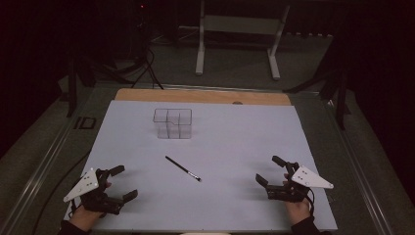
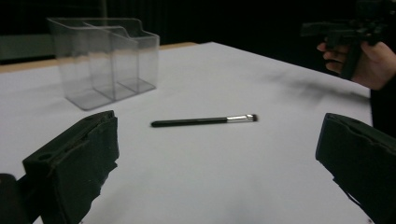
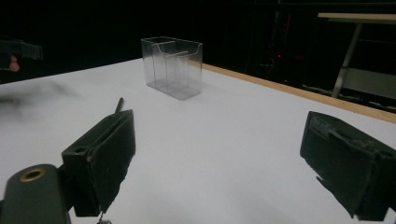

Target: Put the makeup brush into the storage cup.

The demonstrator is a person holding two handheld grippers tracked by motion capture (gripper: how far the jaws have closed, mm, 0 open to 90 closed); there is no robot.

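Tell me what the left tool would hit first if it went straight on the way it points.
Probably the black brush: it lies on the white sheet ahead of the open left tool, between its jaws. The clear organizer stands farther off to the side.

High view overhead — gripper views low, sharing the clear organizer [image 1: 172, 123].

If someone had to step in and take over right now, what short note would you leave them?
Left tool: jaws open, empty, near the table's front left corner.
Right tool: jaws open, empty, near the front right.
Brush: flat on the white sheet between the two tools, bristle end toward the right tool, untouched.
Clear divided organiser: upright farther back, nothing visible inside.
Done: nothing yet.
Left: probably pick up the brush and stand it in a compartment of the organiser.
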